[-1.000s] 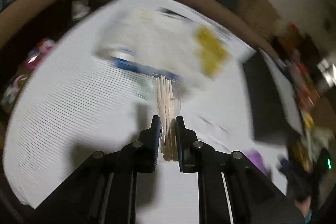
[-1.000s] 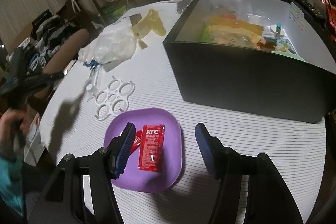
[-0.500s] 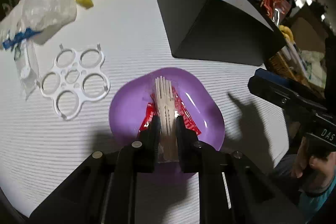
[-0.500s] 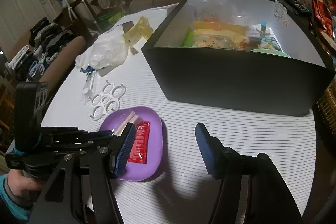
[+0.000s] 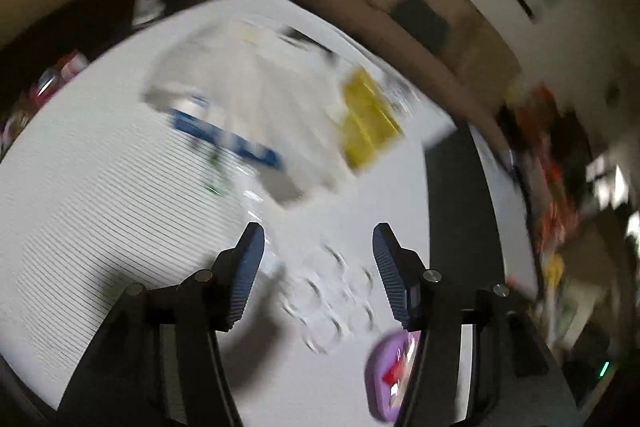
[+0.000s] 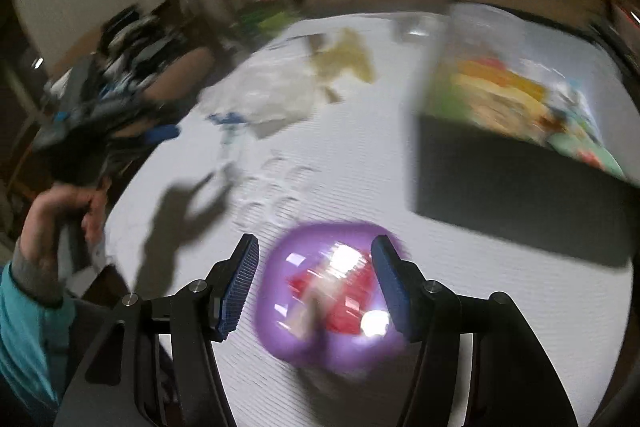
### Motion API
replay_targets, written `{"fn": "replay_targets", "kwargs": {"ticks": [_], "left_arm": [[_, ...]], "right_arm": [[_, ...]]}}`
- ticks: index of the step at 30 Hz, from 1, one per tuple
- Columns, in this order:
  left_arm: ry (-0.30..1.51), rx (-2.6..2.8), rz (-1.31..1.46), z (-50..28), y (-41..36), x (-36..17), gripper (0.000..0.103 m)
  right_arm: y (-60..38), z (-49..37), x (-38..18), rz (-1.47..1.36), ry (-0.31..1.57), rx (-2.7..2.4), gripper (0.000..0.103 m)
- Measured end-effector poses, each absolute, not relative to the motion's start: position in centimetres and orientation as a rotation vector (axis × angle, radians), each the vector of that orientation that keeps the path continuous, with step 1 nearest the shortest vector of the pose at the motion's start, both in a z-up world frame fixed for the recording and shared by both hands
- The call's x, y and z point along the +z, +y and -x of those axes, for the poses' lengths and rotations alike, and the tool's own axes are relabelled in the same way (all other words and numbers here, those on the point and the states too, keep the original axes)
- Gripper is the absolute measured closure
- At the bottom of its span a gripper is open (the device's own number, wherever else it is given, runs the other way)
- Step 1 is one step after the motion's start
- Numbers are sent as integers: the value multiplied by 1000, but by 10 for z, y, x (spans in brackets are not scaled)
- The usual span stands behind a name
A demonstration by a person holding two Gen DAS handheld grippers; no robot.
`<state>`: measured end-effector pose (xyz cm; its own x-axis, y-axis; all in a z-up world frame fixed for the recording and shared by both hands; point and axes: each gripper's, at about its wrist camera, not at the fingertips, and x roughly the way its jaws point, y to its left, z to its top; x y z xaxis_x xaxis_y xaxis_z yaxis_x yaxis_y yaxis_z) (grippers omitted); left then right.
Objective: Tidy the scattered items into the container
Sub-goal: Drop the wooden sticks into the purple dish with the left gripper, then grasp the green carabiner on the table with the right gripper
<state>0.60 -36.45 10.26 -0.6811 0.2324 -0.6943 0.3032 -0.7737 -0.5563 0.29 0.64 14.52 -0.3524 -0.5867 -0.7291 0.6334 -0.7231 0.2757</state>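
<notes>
Between the parted fingers of the right hand-held gripper (image 6: pixel 314 283), which grasps nothing, lies the purple plate (image 6: pixel 280 331) with red sauce packets (image 6: pixel 352 291), a handy tray for lifting several small things at once. The left hand-held gripper (image 5: pixel 318 271) is empty, its jaws opening over the white ring holder (image 5: pixel 332 303), with the plate just off its right finger. Beyond it lie a clear bag (image 5: pixel 248 99) and yellow packets (image 5: pixel 366 123) on the striped desk (image 5: pixel 100 195). Farther right of the right hand-held gripper stands the black container (image 6: pixel 520 195), already part filled, the likely destination.
</notes>
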Motion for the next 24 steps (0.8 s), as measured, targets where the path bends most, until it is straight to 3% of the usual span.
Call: {"fn": "replay_targets", "kwargs": {"ticks": [7,14,21,24], "left_arm": [[1182,-2528,-1130,-20,-429,79,49],[1340,-2444,-1058,-34,-472,63,48],[1393,-2458,-1011,-39,-493,66,48],[1402,-2468,-1015,-36,-492,67,48]], "right_arm": [[-133,39,158,-1063,88,-1929,43],[-271,77,97,-1156,310,-1771,64],[-329,91,48,-1127,615,-1794,72],[-335,97,45,-1105,665,-1789,74]]}}
